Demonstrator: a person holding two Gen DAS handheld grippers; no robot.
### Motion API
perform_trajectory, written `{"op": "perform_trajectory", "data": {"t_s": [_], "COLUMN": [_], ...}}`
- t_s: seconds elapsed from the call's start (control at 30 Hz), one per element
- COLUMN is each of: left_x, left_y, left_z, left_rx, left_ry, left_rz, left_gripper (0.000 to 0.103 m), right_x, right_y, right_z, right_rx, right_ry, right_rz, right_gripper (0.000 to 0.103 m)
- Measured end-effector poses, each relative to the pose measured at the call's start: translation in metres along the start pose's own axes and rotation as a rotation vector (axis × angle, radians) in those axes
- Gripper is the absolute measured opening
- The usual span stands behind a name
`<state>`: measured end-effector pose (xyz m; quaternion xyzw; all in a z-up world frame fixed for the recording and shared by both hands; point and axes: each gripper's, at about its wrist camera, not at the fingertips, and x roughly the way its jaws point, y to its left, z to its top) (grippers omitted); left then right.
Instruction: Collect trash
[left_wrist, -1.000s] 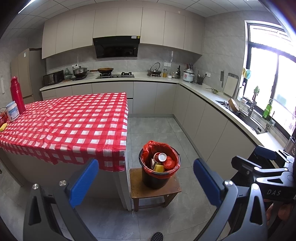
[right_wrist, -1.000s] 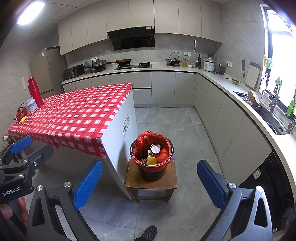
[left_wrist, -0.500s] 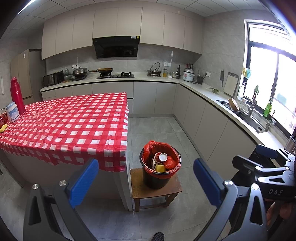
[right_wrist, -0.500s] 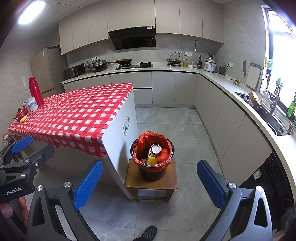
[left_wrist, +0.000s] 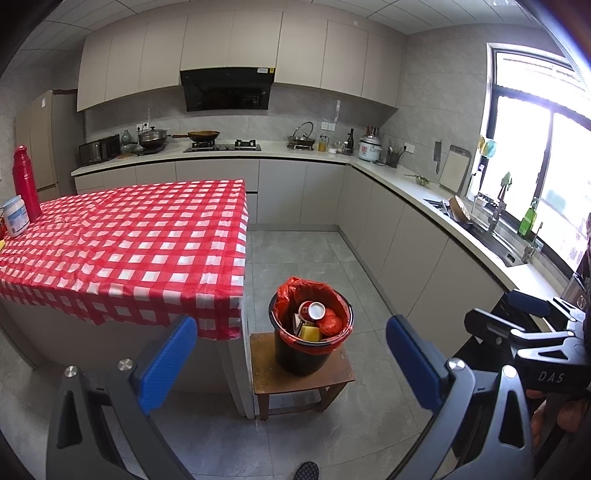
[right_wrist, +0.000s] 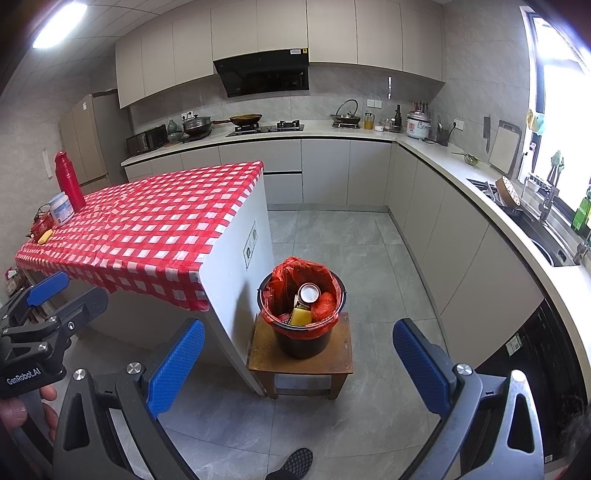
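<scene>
A black bin (left_wrist: 301, 354) with a red liner stands on a small wooden stool (left_wrist: 266, 376) beside the table. It holds a can (left_wrist: 312, 310), a yellow packet (left_wrist: 310, 334) and a red crumpled item (left_wrist: 328, 321). It also shows in the right wrist view (right_wrist: 303, 339). My left gripper (left_wrist: 291, 362) is open and empty, held back from the bin. My right gripper (right_wrist: 299, 363) is open and empty too. Each gripper shows in the other's view, the right one (left_wrist: 532, 321) and the left one (right_wrist: 48, 295).
A table with a red checked cloth (left_wrist: 122, 243) stands left of the bin. A red flask (left_wrist: 26, 181) and a white tub (left_wrist: 15, 216) stand at its far left. Grey counters (left_wrist: 406, 177) with a sink (left_wrist: 495, 240) run along the back and right. My shoe (right_wrist: 295, 461) is on the tiled floor.
</scene>
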<state>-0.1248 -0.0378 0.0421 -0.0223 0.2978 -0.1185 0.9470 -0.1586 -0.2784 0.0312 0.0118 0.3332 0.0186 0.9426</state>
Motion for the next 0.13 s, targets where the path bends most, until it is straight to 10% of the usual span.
{"op": "perform_trajectory", "data": {"t_s": [0.13], "left_x": [0.0025], "left_y": [-0.002], "left_z": [-0.0005], "left_rx": [0.001], "left_ry": [0.004], "left_rz": [0.002], "left_gripper": [0.103], "right_x": [0.0], "right_y": [0.0001], "right_z": [0.0], "right_rx": [-0.001], "right_ry": [0.001], "right_rz": [-0.001], "right_gripper": [0.103]}}
